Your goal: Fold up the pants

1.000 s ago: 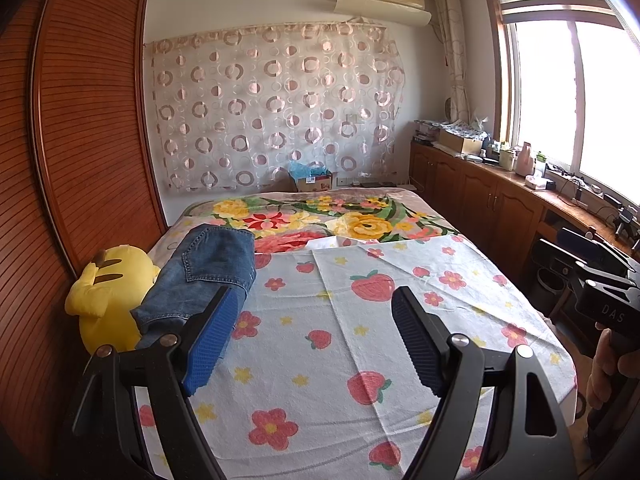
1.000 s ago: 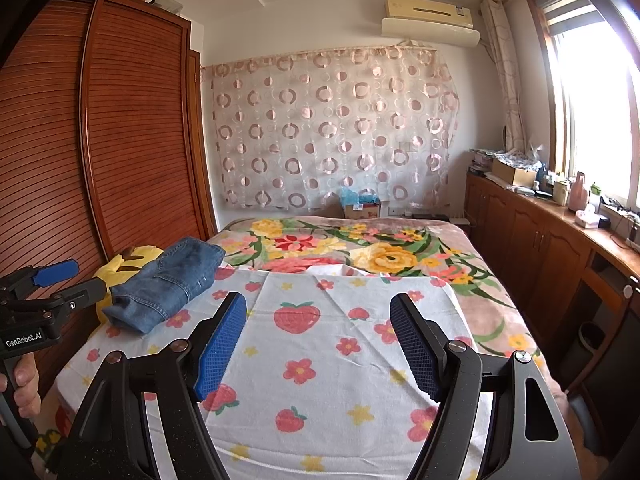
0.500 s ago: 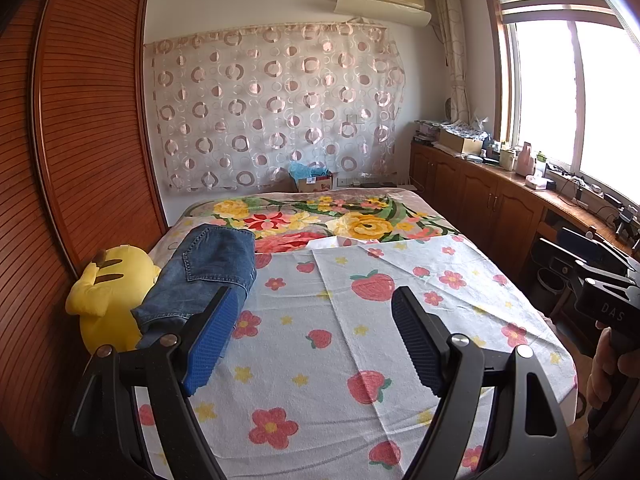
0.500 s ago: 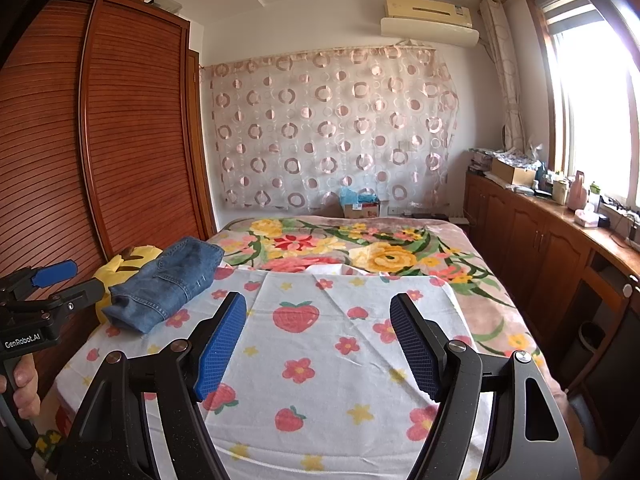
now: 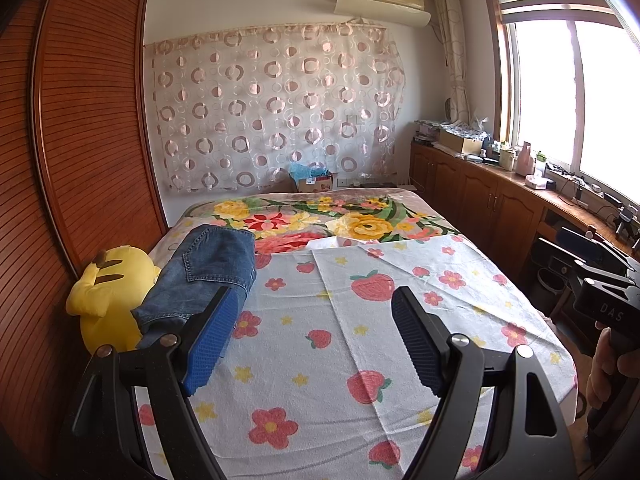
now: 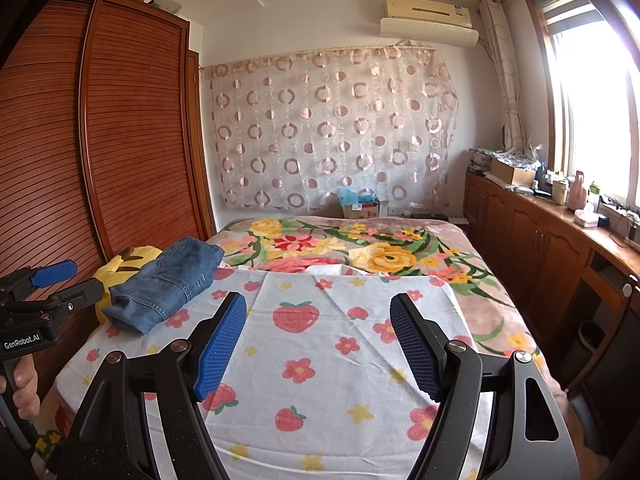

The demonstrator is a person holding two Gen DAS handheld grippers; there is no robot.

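Folded blue jeans (image 5: 204, 272) lie at the left side of the bed, partly on a yellow plush toy (image 5: 108, 288); they also show in the right wrist view (image 6: 168, 280). My left gripper (image 5: 316, 340) is open and empty, held above the white strawberry-print sheet (image 5: 360, 344), just right of and nearer than the jeans. My right gripper (image 6: 320, 344) is open and empty over the sheet's middle, well right of the jeans. Each gripper shows at the edge of the other's view.
A flowered blanket (image 5: 320, 220) covers the far half of the bed. A wooden slatted wardrobe (image 5: 72, 160) runs along the left. Wooden cabinets (image 6: 540, 248) with clutter line the right under the window. A box (image 6: 360, 208) stands at the bed's far end.
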